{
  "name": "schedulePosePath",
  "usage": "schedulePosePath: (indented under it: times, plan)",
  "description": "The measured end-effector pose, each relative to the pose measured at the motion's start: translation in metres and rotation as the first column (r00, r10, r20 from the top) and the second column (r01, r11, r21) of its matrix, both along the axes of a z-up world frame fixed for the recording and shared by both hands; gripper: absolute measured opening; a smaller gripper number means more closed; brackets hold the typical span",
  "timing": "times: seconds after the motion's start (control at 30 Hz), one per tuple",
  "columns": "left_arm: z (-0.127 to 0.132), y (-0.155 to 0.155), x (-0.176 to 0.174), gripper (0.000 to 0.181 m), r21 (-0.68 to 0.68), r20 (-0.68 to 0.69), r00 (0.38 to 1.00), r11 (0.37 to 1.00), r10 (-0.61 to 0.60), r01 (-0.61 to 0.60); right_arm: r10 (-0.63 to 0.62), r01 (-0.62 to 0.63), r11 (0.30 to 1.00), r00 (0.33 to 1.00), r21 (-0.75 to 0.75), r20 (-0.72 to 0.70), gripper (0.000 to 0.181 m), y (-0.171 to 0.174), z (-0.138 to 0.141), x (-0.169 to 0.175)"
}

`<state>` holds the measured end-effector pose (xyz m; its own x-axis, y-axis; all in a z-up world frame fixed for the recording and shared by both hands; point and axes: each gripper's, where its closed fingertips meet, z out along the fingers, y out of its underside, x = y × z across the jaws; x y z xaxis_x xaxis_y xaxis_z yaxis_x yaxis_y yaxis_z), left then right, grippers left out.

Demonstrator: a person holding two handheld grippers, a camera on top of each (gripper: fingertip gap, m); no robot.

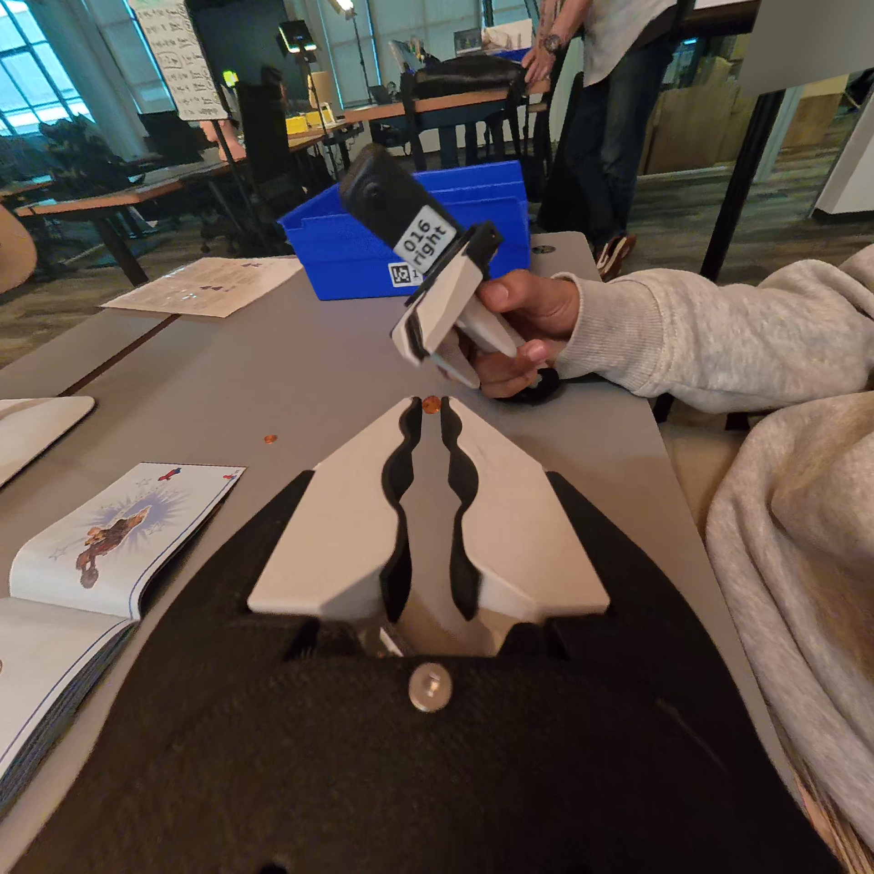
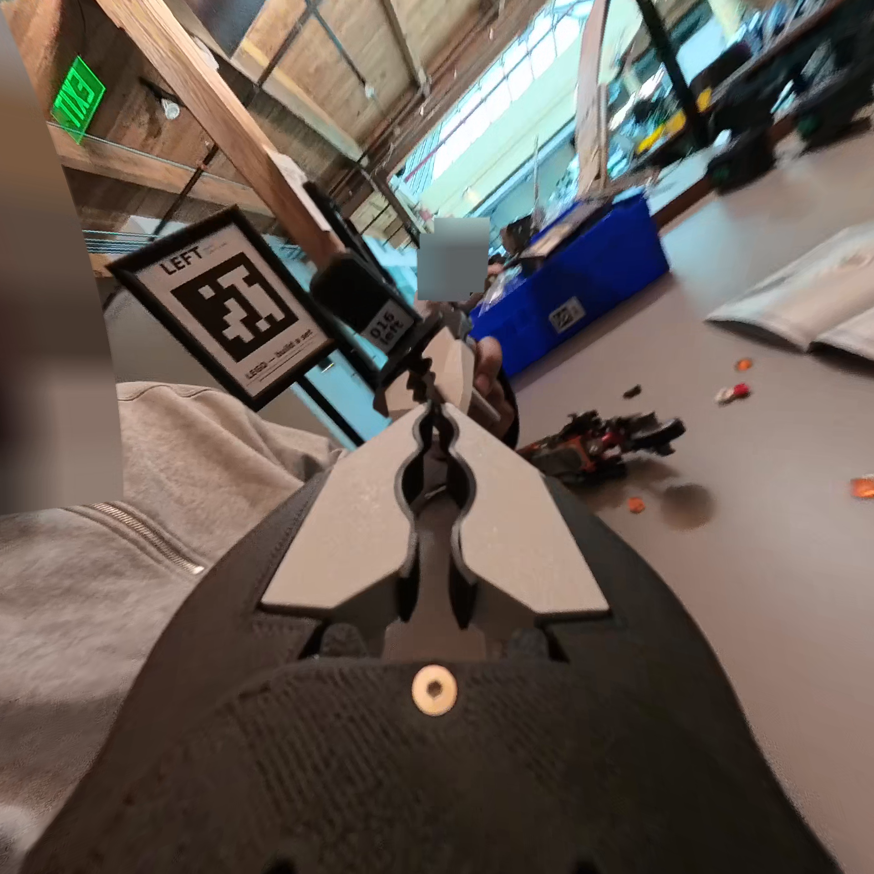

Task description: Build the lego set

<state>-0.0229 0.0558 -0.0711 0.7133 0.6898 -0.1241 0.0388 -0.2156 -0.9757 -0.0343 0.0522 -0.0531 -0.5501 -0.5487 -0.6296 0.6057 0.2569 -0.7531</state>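
Pinching a round translucent orange stud (image 1: 431,405), left gripper (image 1: 431,402) fingers close.

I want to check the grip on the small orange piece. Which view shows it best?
The left wrist view: the orange piece sits sharp between the left hand-held gripper tips. The right wrist view shows that gripper blurred, the piece hidden.

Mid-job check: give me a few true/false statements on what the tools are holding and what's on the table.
1. The left tool pinches a small orange piece at its tips. True.
2. The blue bin sits on the floor. False: it stands on the grey table.
3. The instruction booklet lies open. True.
4. The dark partly built model is gripped in the right tool. False: it lies on the table, apart from that tool.
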Motion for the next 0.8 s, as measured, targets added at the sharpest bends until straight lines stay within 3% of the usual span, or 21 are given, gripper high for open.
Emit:
schedulePosePath:
  times: [0.1, 0.17, 0.27, 0.33, 0.4, 0.57, 0.8]
  plan:
    - [0.004, -0.005, -0.002, 0.006, 0.007, -0.026, 0.999, 0.999, 0.035, -0.034, -0.137, 0.129, 0.989, 0.983, -0.073, -0.121, 0.003, 0.001, 0.009, -0.010]
    - [0.006, -0.006, -0.003, 0.006, 0.037, -0.017, 0.999, 0.999, 0.034, -0.033, -0.245, 0.208, 0.967, 0.920, -0.150, -0.307, 0.011, 0.001, 0.012, -0.008]
    - [0.016, -0.007, 0.000, 0.006, 0.181, 0.023, 1.000, 0.983, -0.021, 0.017, -0.419, 0.267, 0.904, 0.704, -0.333, -0.573, 0.018, -0.002, 0.014, 0.003]
    - [0.021, -0.006, 0.004, 0.006, 0.309, 0.075, 0.991, 0.947, -0.112, 0.084, -0.506, 0.270, 0.860, 0.555, -0.432, -0.661, 0.023, -0.003, 0.016, 0.010]
    - [0.025, -0.005, 0.010, 0.006, 0.434, 0.130, 0.965, 0.888, -0.228, 0.151, -0.546, 0.254, 0.837, 0.452, -0.485, -0.706, 0.023, -0.005, 0.015, 0.018]
    - [0.034, -0.008, 0.015, 0.006, 0.633, 0.189, 0.898, 0.748, -0.397, 0.197, -0.550, 0.213, 0.835, 0.293, -0.507, -0.782, 0.024, -0.012, 0.005, 0.030]
    - [0.028, 0.003, 0.017, 0.006, 0.674, 0.252, 0.840, 0.710, -0.481, 0.204, -0.641, 0.185, 0.761, 0.068, -0.622, -0.765, 0.007, -0.010, 0.013, 0.033]
